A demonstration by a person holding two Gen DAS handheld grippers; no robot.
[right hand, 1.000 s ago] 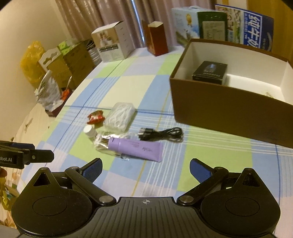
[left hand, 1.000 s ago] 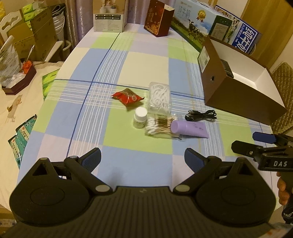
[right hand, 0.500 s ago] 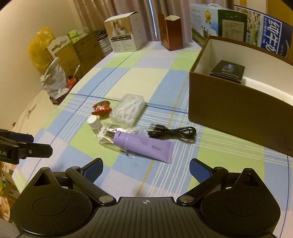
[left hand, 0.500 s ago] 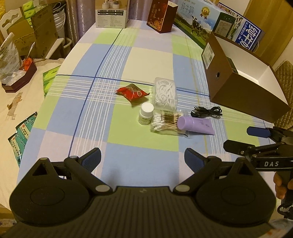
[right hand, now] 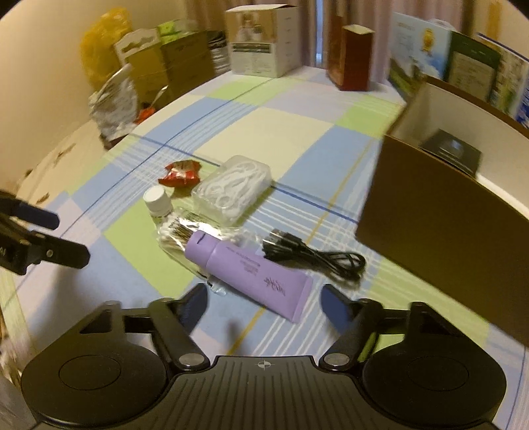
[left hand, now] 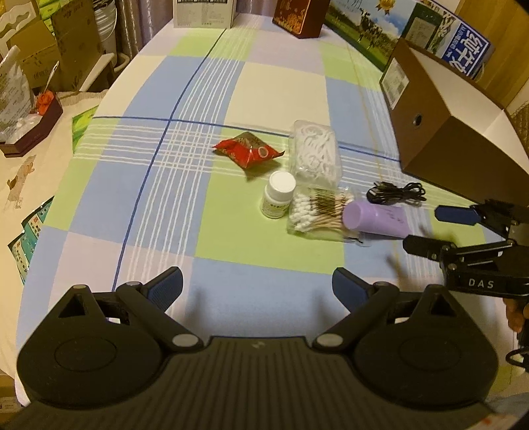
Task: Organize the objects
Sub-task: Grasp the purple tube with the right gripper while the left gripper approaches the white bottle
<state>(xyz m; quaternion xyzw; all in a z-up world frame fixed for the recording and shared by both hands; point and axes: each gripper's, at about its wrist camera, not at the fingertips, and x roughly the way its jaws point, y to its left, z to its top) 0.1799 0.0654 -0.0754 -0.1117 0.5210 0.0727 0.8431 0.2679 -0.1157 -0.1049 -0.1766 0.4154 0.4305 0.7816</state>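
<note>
On the checked tablecloth lie a red snack packet (left hand: 248, 150), a clear box of white floss picks (left hand: 314, 150), a small white-capped bottle (left hand: 279, 195), a bag of cotton swabs (left hand: 319, 213), a purple tube (right hand: 248, 268) and a black cable (right hand: 314, 258). My left gripper (left hand: 258, 287) is open, held back from the cluster with nothing between its fingers. My right gripper (right hand: 264, 301) is open just short of the purple tube's flat end. The brown open box (right hand: 439, 231) at the right holds a black packet (right hand: 451, 150).
Cartons stand along the table's far edge: a white box (left hand: 203, 13), a dark red box (left hand: 297, 16) and printed milk cartons (left hand: 413, 26). Cardboard boxes and bags (right hand: 148, 63) crowd the left side beyond the table.
Both grippers have moved forward toward the cluster. The right one has come close to the purple tube and swung left. None of the objects on the table has shifted.
</note>
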